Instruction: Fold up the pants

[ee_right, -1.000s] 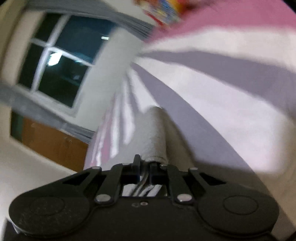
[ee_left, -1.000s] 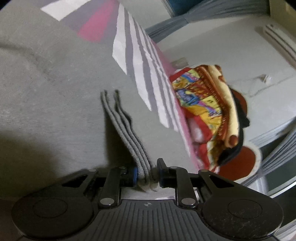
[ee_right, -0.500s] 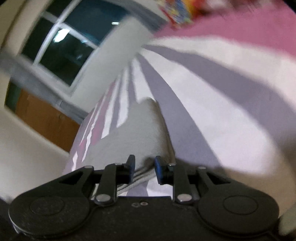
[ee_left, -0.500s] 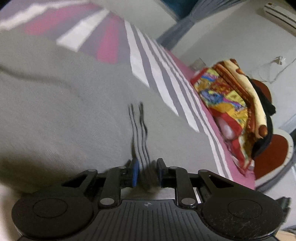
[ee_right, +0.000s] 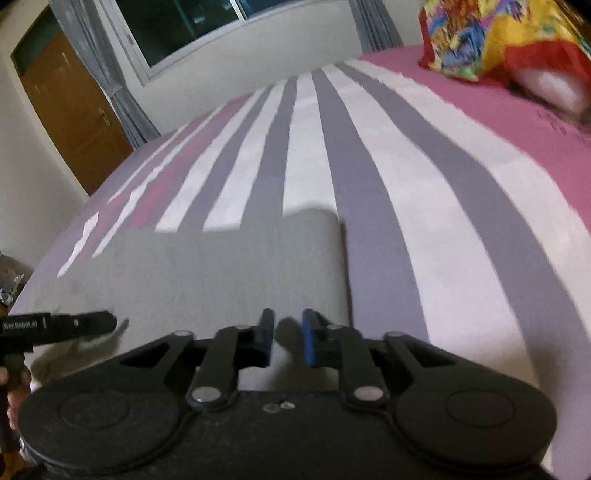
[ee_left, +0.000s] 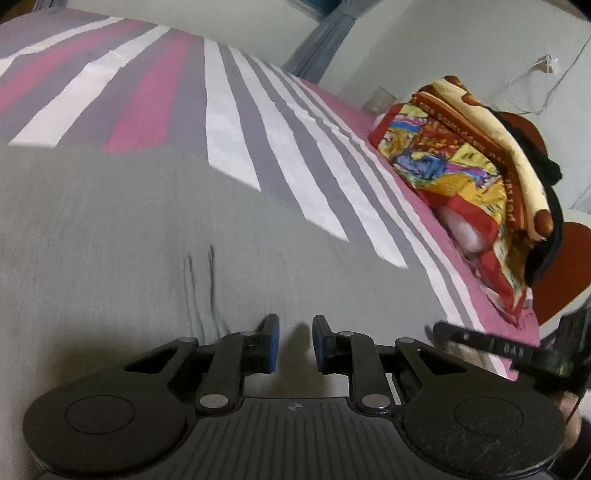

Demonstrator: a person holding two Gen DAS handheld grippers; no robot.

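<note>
The grey pants [ee_left: 122, 229] lie flat on the striped bed, with layered edges [ee_left: 201, 280] showing left of my left gripper. In the right wrist view the pants [ee_right: 207, 266] lie folded, their right edge along a grey stripe. My left gripper [ee_left: 294, 343] is open and empty just above the cloth. My right gripper [ee_right: 288, 338] is open and empty over the near edge of the pants. The right gripper's body shows at the right of the left wrist view [ee_left: 491, 347]. The left gripper shows at the left of the right wrist view [ee_right: 55, 325].
The bed sheet [ee_right: 369, 155] has pink, white and grey stripes. A colourful bundle of blankets and pillows [ee_left: 469, 162] sits at the head of the bed, also in the right wrist view [ee_right: 498, 37]. A window [ee_right: 192, 26] and a brown door [ee_right: 70, 110] are beyond the bed.
Both grippers held the pants' edges a second ago and have let go. The pants have dropped flat on the bed and both grippers have drawn back slightly.
</note>
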